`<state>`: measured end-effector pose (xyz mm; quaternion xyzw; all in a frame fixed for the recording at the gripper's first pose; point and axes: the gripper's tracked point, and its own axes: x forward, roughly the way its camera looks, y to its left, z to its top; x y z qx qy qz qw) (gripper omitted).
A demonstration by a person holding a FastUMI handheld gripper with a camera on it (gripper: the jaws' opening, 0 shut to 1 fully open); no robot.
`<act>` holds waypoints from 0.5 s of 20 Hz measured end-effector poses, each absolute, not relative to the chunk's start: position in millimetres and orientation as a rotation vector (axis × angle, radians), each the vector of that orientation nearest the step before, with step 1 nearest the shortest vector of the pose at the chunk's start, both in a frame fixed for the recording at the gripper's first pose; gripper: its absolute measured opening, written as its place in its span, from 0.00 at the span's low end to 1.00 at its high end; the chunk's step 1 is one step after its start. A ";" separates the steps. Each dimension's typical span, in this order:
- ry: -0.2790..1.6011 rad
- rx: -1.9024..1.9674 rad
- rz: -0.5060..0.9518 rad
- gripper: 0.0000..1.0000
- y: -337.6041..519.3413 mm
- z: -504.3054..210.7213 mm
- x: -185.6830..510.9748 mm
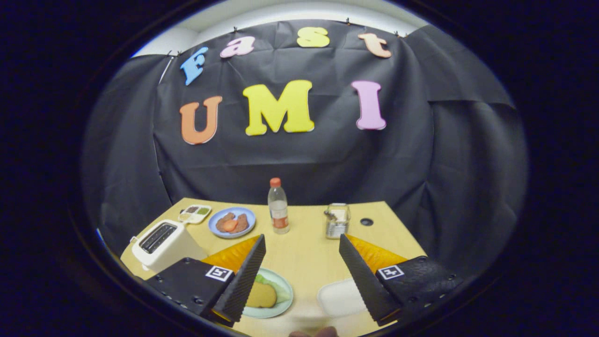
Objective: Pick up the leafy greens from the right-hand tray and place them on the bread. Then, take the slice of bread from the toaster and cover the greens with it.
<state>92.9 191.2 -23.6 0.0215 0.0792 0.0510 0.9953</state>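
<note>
The left finger [243,276] covers a good part of the green plate [281,306], so what lies on it is only partly readable: a tan slice of bread [261,296] sits on top, and a strip of leafy greens [273,285] peeks out from under its far edge, with the rest hidden. Whether another slice lies beneath the greens cannot be made out. The white tray [341,297] is half tucked behind the right finger [362,276] and looks pale and blurred. The toaster [164,244] stands off to the left beyond the left finger, slots facing up, too dark inside to say what they hold. At the very bottom something rounded and reddish-brown [313,333] pokes in, cut off and too blurred to identify. The gripper [303,248] hangs above the yellow table [304,252] with its fingers spread wide, nothing between them and nothing touched; the bread-and-greens plate lies low by the left finger, inside of it, and the tray low by the right one. Farther off, beyond the fingertips, stand a clear bottle with a red cap [278,206], a small glass jar [337,220], a blue plate of reddish-brown food [232,222], and a small divided dish [194,213].
</note>
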 end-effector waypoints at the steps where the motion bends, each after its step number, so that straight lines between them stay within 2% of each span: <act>1: 0.125 0.034 0.089 0.96 177.3 -4.5 86.4; 10: -0.057 0.063 0.008 0.96 75.7 106.6 21.1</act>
